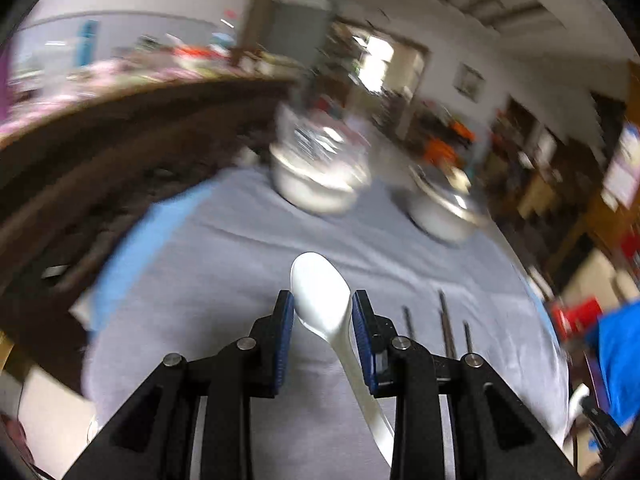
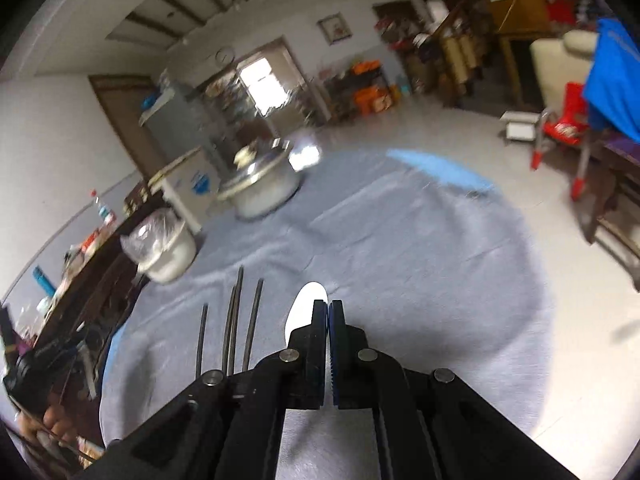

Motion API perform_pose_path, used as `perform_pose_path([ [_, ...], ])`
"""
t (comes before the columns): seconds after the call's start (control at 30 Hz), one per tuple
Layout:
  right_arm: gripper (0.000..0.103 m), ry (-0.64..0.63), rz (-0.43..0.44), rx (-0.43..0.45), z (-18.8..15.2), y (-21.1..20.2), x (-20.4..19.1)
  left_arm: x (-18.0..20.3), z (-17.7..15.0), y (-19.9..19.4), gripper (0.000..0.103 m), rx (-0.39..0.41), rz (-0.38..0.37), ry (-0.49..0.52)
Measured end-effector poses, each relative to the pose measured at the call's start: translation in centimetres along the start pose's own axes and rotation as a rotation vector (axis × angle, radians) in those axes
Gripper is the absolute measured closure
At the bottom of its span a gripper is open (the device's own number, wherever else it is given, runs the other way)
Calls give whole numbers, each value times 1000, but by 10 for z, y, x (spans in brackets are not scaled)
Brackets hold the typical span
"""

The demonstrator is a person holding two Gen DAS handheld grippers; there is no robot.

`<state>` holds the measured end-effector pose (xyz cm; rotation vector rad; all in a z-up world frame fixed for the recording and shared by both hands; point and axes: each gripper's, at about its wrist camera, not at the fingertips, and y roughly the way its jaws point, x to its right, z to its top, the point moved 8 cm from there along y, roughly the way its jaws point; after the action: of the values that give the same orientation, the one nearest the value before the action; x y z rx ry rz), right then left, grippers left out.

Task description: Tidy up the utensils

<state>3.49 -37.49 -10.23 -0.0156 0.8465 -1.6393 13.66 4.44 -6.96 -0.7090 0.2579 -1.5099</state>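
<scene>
My left gripper (image 1: 322, 304) is shut on a white spoon (image 1: 320, 292), bowl forward, held above the grey cloth (image 1: 240, 264); its handle runs back under the right finger. Several dark chopsticks (image 1: 446, 320) lie on the cloth just right of it. In the right wrist view my right gripper (image 2: 328, 308) has its jaws pressed together with nothing between them. A white spoon bowl (image 2: 302, 308) shows on the cloth just behind its left finger. The chopsticks (image 2: 236, 320) lie to its left.
Two white bowls (image 1: 320, 172) (image 1: 444, 208) stand at the far side of the cloth, also seen in the right wrist view, one plastic-covered (image 2: 164, 248), one with a metal lid (image 2: 260, 188). A dark wooden counter (image 1: 100, 152) is left. Chairs and floor (image 2: 560, 136) lie right.
</scene>
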Motion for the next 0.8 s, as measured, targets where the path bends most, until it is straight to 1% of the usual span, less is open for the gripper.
perform_pose_path([
  [0.13,101,-18,-35,130,19,-53,0,-26,0,-66,72,137,77,-64],
  [0.2,101,-34,-40,216,29,-84,-8,-28,1,-92,72,192,100,-78],
  [0.27,101,-51,-34,294,37,-112,-19,-26,1,-122,72,259,109,-81],
  [0.37,101,-88,-18,410,46,-152,-39,-17,1,-158,72,338,102,-61],
  [0.47,101,-131,2,505,51,-184,-63,-3,-1,-191,72,405,64,-41],
  [0.57,101,-160,46,564,51,-205,-87,18,-4,-211,72,451,3,-13],
  [0.7,101,-216,97,621,43,-220,-125,44,-10,-223,72,495,-58,31],
  [0.8,101,-274,119,628,28,-216,-155,63,-18,-225,72,526,-97,80],
])
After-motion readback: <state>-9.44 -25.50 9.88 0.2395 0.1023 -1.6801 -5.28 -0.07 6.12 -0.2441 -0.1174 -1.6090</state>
